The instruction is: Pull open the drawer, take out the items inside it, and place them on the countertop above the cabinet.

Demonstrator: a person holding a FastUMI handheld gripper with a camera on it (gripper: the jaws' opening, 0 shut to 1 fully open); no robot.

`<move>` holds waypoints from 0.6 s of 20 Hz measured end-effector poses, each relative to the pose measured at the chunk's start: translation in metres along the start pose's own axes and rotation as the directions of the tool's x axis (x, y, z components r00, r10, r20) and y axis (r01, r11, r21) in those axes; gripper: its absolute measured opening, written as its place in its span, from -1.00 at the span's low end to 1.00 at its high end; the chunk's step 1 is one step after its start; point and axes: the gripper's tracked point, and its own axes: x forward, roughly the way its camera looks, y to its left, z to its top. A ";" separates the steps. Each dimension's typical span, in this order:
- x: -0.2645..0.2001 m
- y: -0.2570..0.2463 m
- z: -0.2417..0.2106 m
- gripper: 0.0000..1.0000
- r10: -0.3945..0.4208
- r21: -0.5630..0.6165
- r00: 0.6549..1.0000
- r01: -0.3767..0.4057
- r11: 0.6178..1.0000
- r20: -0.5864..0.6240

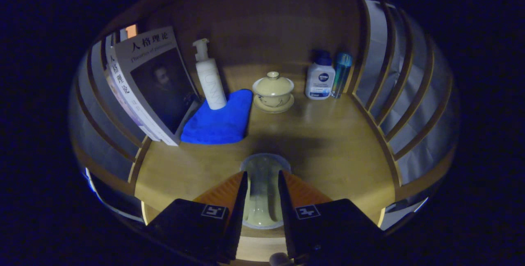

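Pale lidded jar (262, 188) clamped between gripper (262, 178) fingers, held over countertop (328, 143); release pending. Drawer state, remaining items: cannot be judged. Gaiwan (273, 92) beyond.

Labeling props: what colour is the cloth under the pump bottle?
Bright blue cloth, plain, clearest in the gripper view.

We see a wooden desk (328, 143) carrying books (151, 81) and a blue cloth (221, 120) with a pump bottle (210, 78) at the left edge, a lidded cup (273, 90) mid-back, and two bottles (328, 76) in the back right corner.
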 end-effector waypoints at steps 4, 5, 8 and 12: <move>-0.023 0.003 0.003 -0.06 -0.009 -0.054 0.995 0.014 0.998 0.098; -0.031 0.006 0.003 -0.06 0.002 -0.057 0.993 0.005 0.998 0.121; -0.059 0.015 -0.001 -0.06 0.027 -0.071 0.979 -0.012 0.997 0.204; -0.102 0.027 -0.014 -0.05 0.066 -0.111 0.948 -0.033 0.993 0.311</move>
